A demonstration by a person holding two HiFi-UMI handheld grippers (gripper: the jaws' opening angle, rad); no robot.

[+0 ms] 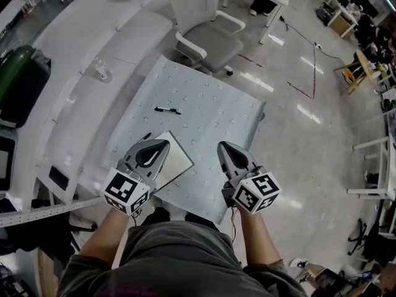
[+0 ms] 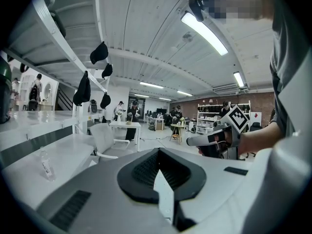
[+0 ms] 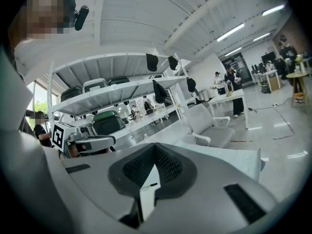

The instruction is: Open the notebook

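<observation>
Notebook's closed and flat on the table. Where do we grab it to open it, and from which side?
Probably the cover at the right corner of the notebook, which is clear of the left gripper. Come in low from the right with the right gripper, jaws opened first. It lies flat on the table, so only a thin edge offers. Spine side isn't readable.

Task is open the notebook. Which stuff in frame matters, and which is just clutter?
For the job:
- notebook, flat on the table, looks closed
- left gripper, over the notebook, jaws together
- right gripper, beside it, jaws together

Lying about:
- pen, farther up the table
- clear bottle, on the side counter
- office chair, beyond the table
</observation>
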